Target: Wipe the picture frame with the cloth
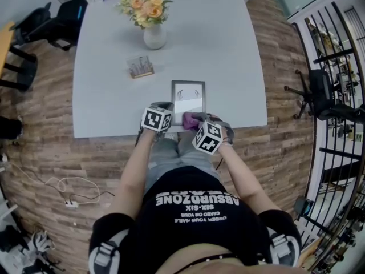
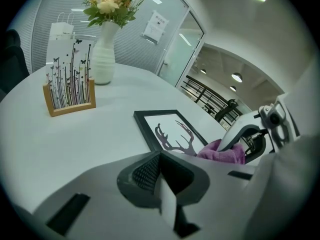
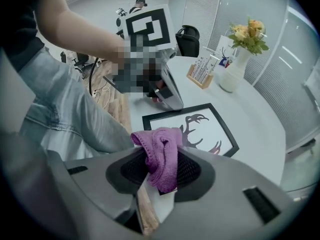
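A black picture frame [image 1: 188,98] with an antler print lies flat near the table's front edge; it also shows as the frame [image 2: 170,132] and the frame [image 3: 197,126]. My right gripper [image 1: 197,120] is shut on a purple cloth [image 3: 161,156], held just short of the frame's near edge; the cloth [image 1: 191,117] [image 2: 223,152] hangs between the jaws. My left gripper [image 1: 162,108] is shut with nothing in it, at the frame's near left corner, beside the right one.
A white vase of flowers [image 1: 153,34] stands at mid-table, and a small wooden card holder [image 1: 140,67] sits nearer. The white table [image 1: 228,67] ends at its front edge just below the grippers. Office chairs [image 1: 325,96] and a railing are to the right.
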